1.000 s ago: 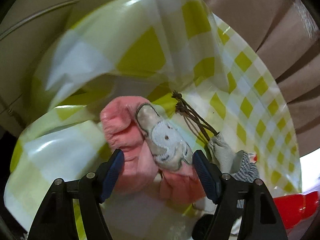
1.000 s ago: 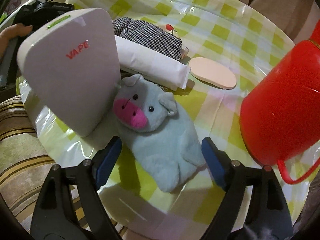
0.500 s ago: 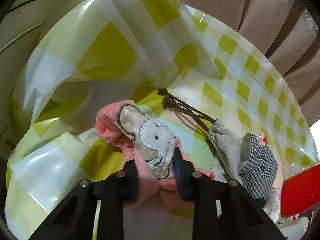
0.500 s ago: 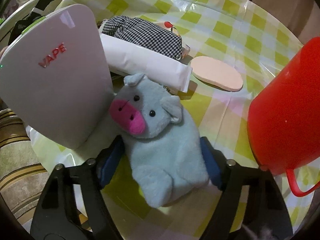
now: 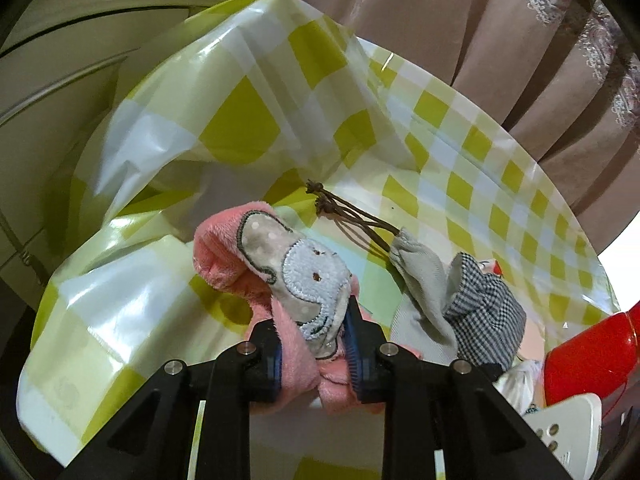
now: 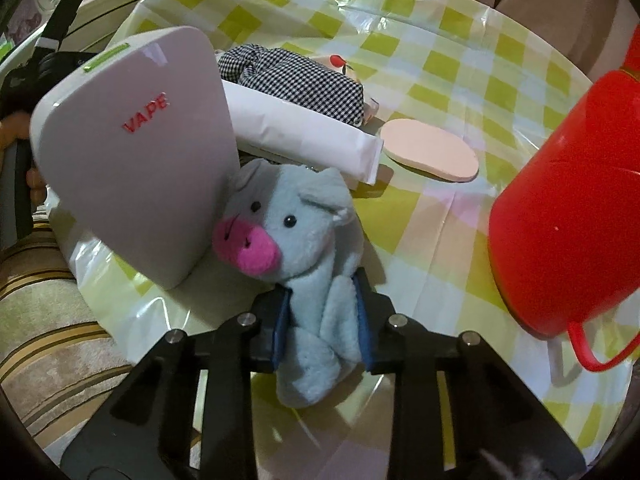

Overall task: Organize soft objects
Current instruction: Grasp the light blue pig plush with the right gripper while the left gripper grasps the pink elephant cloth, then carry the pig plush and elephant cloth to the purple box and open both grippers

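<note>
A pink fleece cloth (image 5: 224, 256) with a grey and blue elephant patch is bunched between the blue pads of my left gripper (image 5: 314, 320), which is shut on it. In the right wrist view a pale blue plush pig (image 6: 296, 232) with a pink snout lies on the checked tablecloth (image 6: 440, 68). My right gripper (image 6: 324, 312) is closing on the pig's body, and both pads press into the plush. The pig's head leans against a white device (image 6: 132, 152) marked VAPE.
A grey drawstring pouch (image 5: 420, 280) and a black-and-white checked cloth (image 5: 488, 312) lie right of the pink cloth. Behind the pig are a white tube (image 6: 304, 136) and a pink oval pad (image 6: 432, 154). A red jug (image 6: 560, 216) stands at the right, curtains behind the table.
Both grippers went from wide open to closed: the left on the pink elephant cloth, the right on the plush pig. The left view has shifted a little with the cloth in the pads.
</note>
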{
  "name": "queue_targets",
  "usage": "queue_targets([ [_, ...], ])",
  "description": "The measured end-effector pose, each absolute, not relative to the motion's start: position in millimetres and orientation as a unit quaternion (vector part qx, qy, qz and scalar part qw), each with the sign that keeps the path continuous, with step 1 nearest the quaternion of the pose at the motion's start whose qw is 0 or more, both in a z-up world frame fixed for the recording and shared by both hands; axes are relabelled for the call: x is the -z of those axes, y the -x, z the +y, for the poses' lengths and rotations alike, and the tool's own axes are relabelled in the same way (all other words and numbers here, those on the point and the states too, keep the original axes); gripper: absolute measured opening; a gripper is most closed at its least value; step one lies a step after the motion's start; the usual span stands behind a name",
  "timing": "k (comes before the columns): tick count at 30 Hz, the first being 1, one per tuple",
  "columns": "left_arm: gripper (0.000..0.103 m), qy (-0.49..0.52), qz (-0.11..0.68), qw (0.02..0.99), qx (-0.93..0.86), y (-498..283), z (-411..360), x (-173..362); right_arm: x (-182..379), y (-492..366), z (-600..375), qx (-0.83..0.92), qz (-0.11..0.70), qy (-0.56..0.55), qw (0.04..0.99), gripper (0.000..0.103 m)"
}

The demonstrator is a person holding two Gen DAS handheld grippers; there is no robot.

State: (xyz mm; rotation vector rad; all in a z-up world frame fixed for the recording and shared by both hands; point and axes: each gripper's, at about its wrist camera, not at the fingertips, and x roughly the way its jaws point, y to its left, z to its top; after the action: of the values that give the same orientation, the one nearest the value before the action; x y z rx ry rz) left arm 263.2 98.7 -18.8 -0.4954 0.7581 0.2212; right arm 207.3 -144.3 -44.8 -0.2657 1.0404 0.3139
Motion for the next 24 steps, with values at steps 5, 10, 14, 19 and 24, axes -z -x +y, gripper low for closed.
queue_targets([
  [5, 0.026, 0.243, 0.353, 0.897, -0.109, -247, 98, 11, 35, -199, -149, -0.14, 0.487, 0.12, 0.854, 0.032],
  [10, 0.026, 0.249, 0.347, 0.898, -0.109, -228, 97, 5, 25, -186, -152, -0.127, 0.478, 0.12, 0.861, 0.032],
  [14, 0.026, 0.256, 0.344, 0.897, -0.107, -212, 94, 2, 17, -175, -155, -0.116, 0.473, 0.119, 0.865, 0.032],
  [19, 0.026, 0.267, 0.332, 0.898, -0.11, -189, 93, -6, 6, -161, -162, -0.102, 0.469, 0.111, 0.871, 0.032],
  [24, 0.026, 0.277, 0.325, 0.898, -0.103, -164, 85, -13, -3, -144, -163, -0.092, 0.463, 0.112, 0.874, 0.032],
])
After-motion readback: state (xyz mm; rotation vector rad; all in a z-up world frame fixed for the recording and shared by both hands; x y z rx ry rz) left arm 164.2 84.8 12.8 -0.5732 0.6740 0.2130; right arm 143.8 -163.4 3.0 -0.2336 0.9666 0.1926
